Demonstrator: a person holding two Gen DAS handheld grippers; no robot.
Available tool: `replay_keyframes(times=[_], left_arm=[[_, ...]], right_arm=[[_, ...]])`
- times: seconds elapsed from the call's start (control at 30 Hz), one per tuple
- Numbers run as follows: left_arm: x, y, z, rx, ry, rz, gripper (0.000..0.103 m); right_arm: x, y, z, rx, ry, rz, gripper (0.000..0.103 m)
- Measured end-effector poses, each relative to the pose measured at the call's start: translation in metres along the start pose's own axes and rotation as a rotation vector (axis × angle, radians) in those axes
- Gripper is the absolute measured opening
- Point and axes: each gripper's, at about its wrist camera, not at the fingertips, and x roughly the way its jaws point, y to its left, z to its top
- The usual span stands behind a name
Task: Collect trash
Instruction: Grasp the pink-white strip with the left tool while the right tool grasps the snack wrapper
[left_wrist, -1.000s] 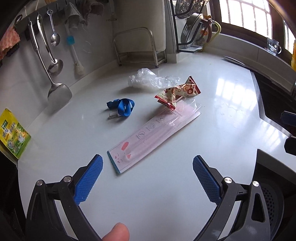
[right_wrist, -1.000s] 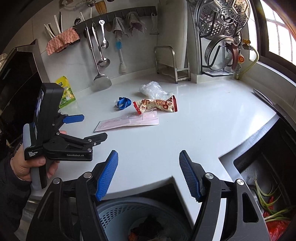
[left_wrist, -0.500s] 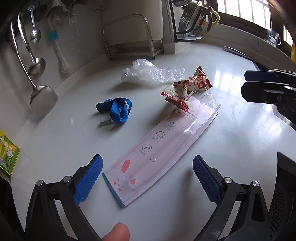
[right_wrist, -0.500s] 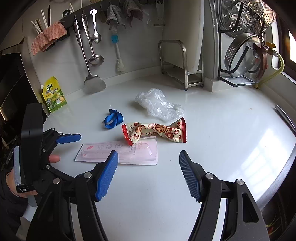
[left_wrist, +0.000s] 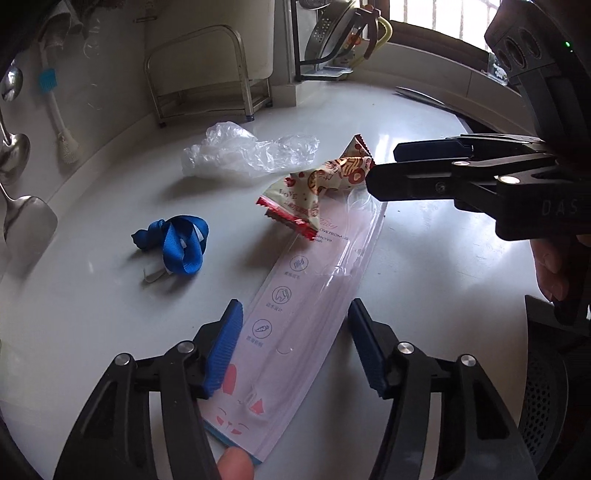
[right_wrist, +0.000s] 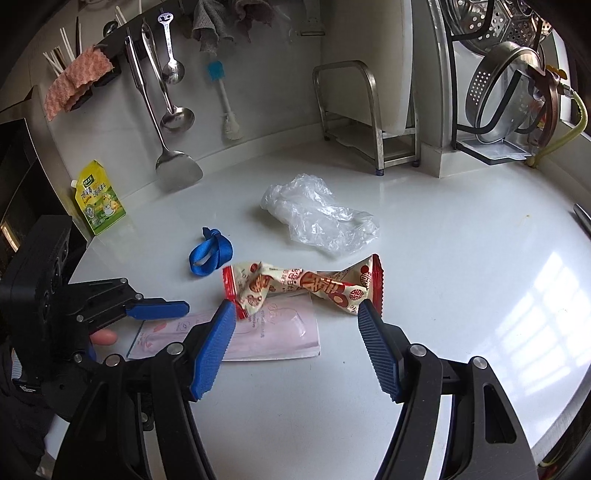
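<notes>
While left tongs (left_wrist: 295, 347) close, pink packet (left_wrist: 295, 325) now between pads.

A home kitchen is showing here. A ladle (right_wrist: 177, 118), a spatula (right_wrist: 179, 170) and a spoon (right_wrist: 171, 66) are hanging from a wall rail (right_wrist: 110, 40), beside a bottle brush (right_wrist: 225, 99) and a pink dishcloth (right_wrist: 75, 79). A white cutting board (right_wrist: 369, 66) is standing in a steel rack (right_wrist: 369, 107) on the white countertop (right_wrist: 461, 258), a metal colander (right_wrist: 506, 88) is drying by the window, and a green seasoning pouch (right_wrist: 99, 199) is leaning against the wall.
</notes>
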Motion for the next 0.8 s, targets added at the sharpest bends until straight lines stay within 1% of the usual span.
replay_keyframes(times=[0.03, 0.07, 0.1, 0.2, 0.33, 0.4, 0.57, 0.67, 0.73, 0.8], left_arm=[[-0.002, -0.003, -0.001, 0.015, -0.006, 0.008, 0.047], [-0.004, -0.007, -0.002, 0.033, -0.014, 0.017, 0.032], [-0.005, -0.011, -0.003, 0.049, -0.014, 0.034, 0.03], [-0.009, -0.02, -0.006, 0.079, -0.016, 0.041, 0.026], [-0.019, -0.016, -0.009, 0.043, -0.032, 0.031, 0.023], [-0.025, -0.011, -0.01, 0.016, -0.043, 0.022, 0.022], [-0.045, -0.001, -0.015, -0.042, -0.081, 0.043, 0.022], [-0.052, 0.003, -0.019, -0.07, -0.083, 0.053, 0.022], [-0.054, 0.005, -0.021, -0.087, -0.079, 0.064, 0.022], [-0.056, 0.007, -0.024, -0.097, -0.074, 0.082, 0.022]], right_arm=[[0.001, 0.0, 0.001, -0.002, 0.0, 0.002, 0.066], [0.003, 0.0, 0.002, -0.003, 0.001, 0.004, 0.066], [0.004, 0.001, 0.003, -0.003, 0.001, 0.006, 0.066], [0.007, 0.003, 0.008, -0.015, -0.008, 0.009, 0.066], [0.01, 0.002, 0.017, -0.038, -0.017, 0.007, 0.066], [0.013, 0.001, 0.023, -0.055, -0.009, 0.023, 0.066], [0.026, 0.006, 0.035, -0.123, 0.02, 0.058, 0.066], [0.036, 0.007, 0.038, -0.137, 0.038, 0.083, 0.066], [0.041, 0.009, 0.04, -0.139, 0.044, 0.082, 0.066], [0.042, 0.014, 0.039, -0.167, 0.036, 0.052, 0.066]])
